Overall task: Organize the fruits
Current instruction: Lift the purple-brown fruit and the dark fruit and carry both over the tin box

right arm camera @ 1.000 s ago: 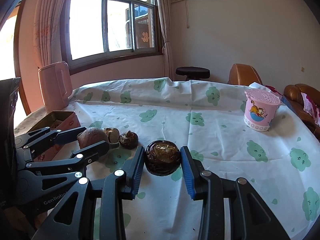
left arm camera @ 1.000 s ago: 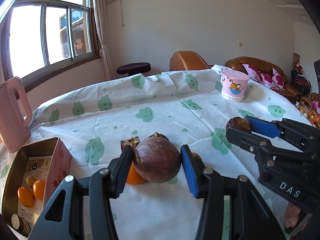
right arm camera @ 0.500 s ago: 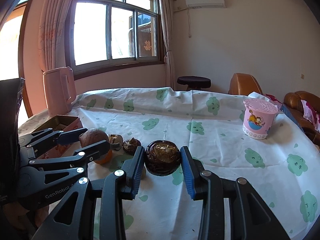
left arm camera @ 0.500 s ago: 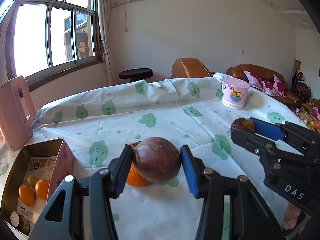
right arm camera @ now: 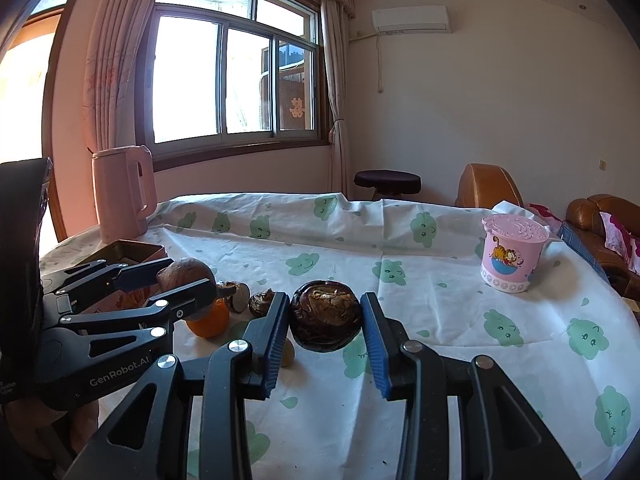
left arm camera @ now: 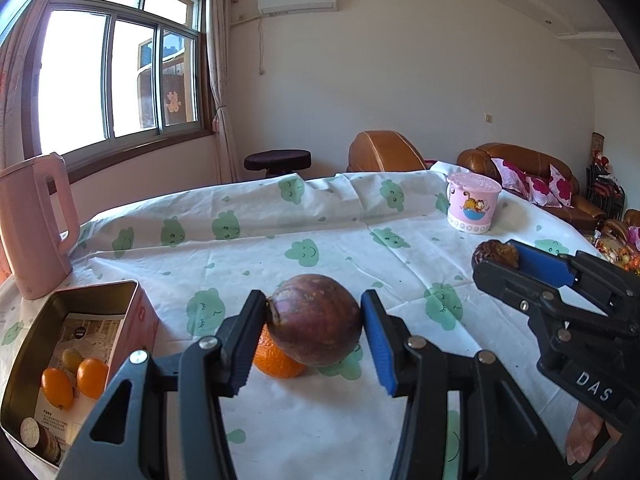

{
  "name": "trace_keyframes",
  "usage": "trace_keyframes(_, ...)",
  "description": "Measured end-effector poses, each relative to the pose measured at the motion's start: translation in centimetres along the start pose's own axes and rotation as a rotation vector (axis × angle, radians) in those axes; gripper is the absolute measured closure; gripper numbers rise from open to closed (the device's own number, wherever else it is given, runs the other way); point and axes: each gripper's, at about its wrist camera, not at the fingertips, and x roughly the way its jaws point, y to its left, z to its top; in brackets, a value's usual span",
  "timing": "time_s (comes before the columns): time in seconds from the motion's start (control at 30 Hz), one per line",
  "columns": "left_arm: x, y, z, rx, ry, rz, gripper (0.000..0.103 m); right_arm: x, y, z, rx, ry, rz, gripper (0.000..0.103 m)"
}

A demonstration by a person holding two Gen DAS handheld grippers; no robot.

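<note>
Our left claw [left arm camera: 314,320] is closed on a smooth purple-brown fruit [left arm camera: 316,318], both pads pressed to its sides, and holds it clear of the cloth. Our right claw [right arm camera: 325,322] is clamped the same way on a dark wrinkled fruit [right arm camera: 325,320], also lifted off the desk [right arm camera: 440,288].

Much is hidden from us. The purple-brown fruit covers most of the orange [left arm camera: 276,360] lying on the cloth behind it. From the right wrist, the left claw's arms cross in front of the metal tin [right arm camera: 128,250], so only its far rim shows there. From the left wrist the tin [left arm camera: 96,294] is cut off at the frame's lower left; inside we see two small orange fruits [left arm camera: 74,382], a yellowish one behind them and a sliced brown piece at the bottom corner, all lying on a printed sheet. Two small brown pieces [right arm camera: 248,298] sit on the cloth just beyond the orange, partly behind the right claw's left finger; we cannot tell what they are. A pale lump beneath that finger is mostly covered too.

The tin stands at the left edge of the desk, near the pink jug [left arm camera: 34,224]. The pink lidded cup [right arm camera: 512,258] stands well apart near the right edge. Between them the clouded tablecloth lies bare across the middle and far side. The desk's near edge lies out of both views, below the claws.
</note>
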Motion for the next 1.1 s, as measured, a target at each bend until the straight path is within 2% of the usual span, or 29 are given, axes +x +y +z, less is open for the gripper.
trace_keyframes(0.77, -1.9, 0.3, -0.1, -0.017, -0.102, 0.045, 0.052, -1.3, 0.0, -0.1, 0.003, -0.07, -0.006, 0.064)
trace_keyframes(1.1, -2.7, 1.1, -0.6, -0.036, -0.104, 0.05, 0.052, -1.3, 0.1, 0.0, -0.008, -0.07, -0.009, 0.064)
